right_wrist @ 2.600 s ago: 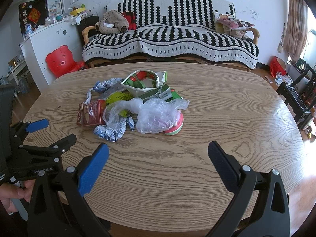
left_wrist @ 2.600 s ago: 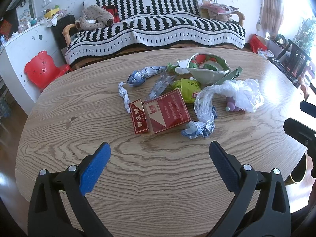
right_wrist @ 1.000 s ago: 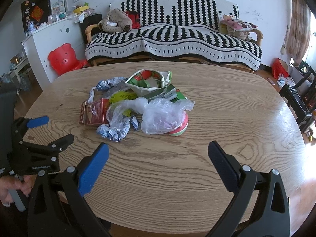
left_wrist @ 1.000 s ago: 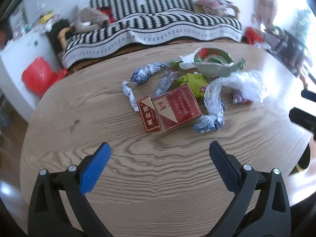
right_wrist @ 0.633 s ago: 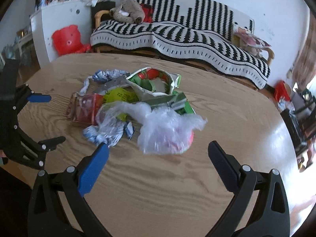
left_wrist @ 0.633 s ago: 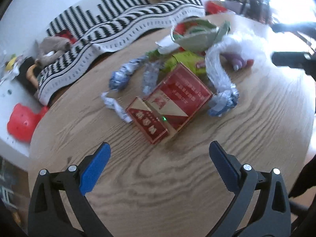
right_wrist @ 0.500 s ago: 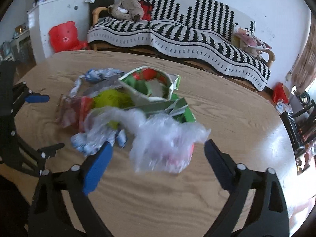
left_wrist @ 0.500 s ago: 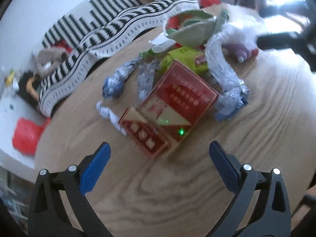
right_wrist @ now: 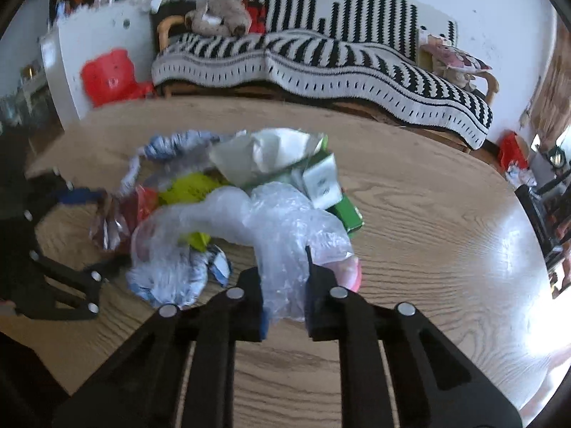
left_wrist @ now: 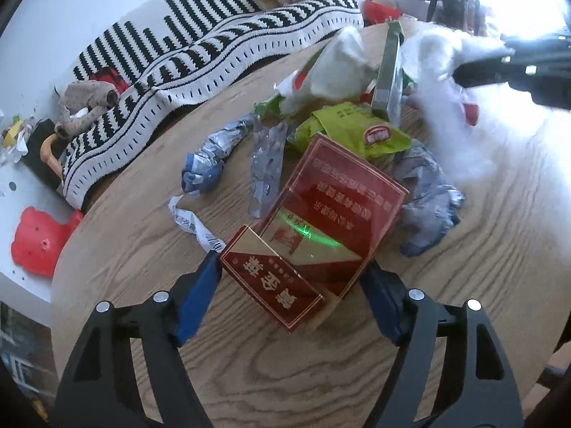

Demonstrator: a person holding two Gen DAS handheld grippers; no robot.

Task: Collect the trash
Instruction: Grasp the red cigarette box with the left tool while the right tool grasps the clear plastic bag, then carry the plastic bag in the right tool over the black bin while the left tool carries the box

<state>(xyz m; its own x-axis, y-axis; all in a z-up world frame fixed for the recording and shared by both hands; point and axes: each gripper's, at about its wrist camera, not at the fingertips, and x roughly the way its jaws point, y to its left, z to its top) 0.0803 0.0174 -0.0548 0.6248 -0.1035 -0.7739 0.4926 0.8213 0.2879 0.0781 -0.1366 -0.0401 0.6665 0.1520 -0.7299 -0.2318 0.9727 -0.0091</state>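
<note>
A heap of trash lies on the wooden oval table (left_wrist: 464, 303). My left gripper (left_wrist: 289, 285) is shut on the red cigarette carton (left_wrist: 321, 228), its blue pads at either side of the box's near end. Behind it lie a yellow-green snack bag (left_wrist: 349, 132), crumpled blue-silver wrappers (left_wrist: 210, 157) and a white bag (left_wrist: 335, 67). My right gripper (right_wrist: 285, 285) is shut on the clear plastic bag (right_wrist: 271, 228), pinching its near fold. That gripper also shows at the right edge of the left wrist view (left_wrist: 514, 71). A pink item (right_wrist: 346, 267) sits under the bag.
A green carton (right_wrist: 342, 210) and white paper bag (right_wrist: 271, 153) lie behind the plastic bag. A striped sofa (right_wrist: 321, 57) stands beyond the table, a red plastic stool (right_wrist: 110, 75) and white cabinet (right_wrist: 89, 39) to the left. Dark chairs (right_wrist: 546, 207) stand at the right.
Both grippers moved forward into the heap and closed: the left one onto the red carton, the right one onto the clear plastic bag.
</note>
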